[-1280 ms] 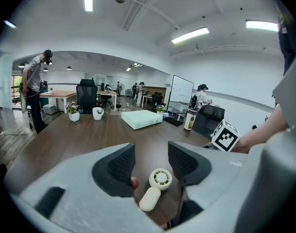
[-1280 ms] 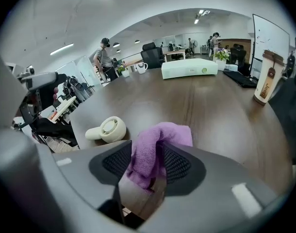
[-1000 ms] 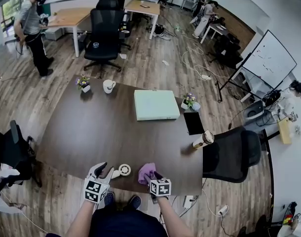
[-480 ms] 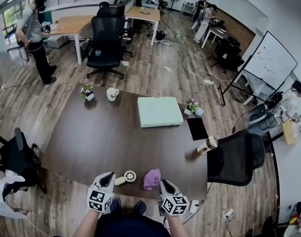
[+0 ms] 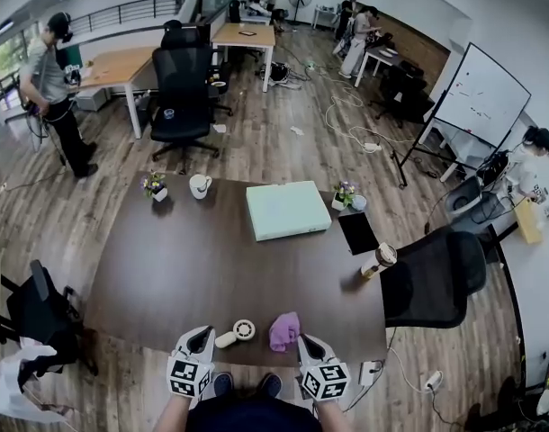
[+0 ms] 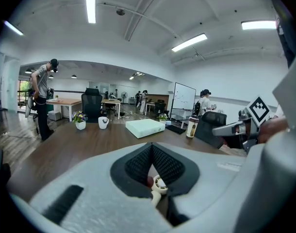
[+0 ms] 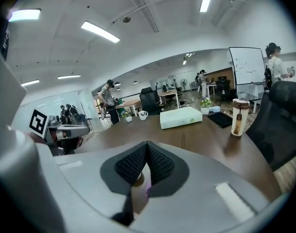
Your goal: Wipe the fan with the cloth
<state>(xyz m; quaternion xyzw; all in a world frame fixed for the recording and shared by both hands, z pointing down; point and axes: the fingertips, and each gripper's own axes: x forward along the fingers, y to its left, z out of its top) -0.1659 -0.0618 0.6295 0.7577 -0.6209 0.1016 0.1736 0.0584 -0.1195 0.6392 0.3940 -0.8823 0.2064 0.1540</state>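
A small white hand fan (image 5: 238, 331) lies flat near the front edge of the dark table (image 5: 166, 259). Just to its right is a crumpled purple cloth (image 5: 284, 330). My left gripper (image 5: 202, 335) hovers at the table edge, left of the fan, shut and empty. In the left gripper view, the fan (image 6: 159, 186) shows below the closed pads (image 6: 138, 161). My right gripper (image 5: 307, 341) hangs just right of the cloth. Its jaws have just been closing with nothing between them and now stand shut. The cloth lies free.
Farther back on the table are a pale green box (image 5: 287, 210), a black tablet (image 5: 356, 231), a tall cup (image 5: 377, 260), a white mug (image 5: 199, 185) and two small flower pots (image 5: 154, 185). A black office chair (image 5: 432, 282) stands at the right edge.
My right gripper drew back from the cloth toward the table edge, rose and shut empty. The left gripper's jaws also closed. The fan and cloth stay where they were.
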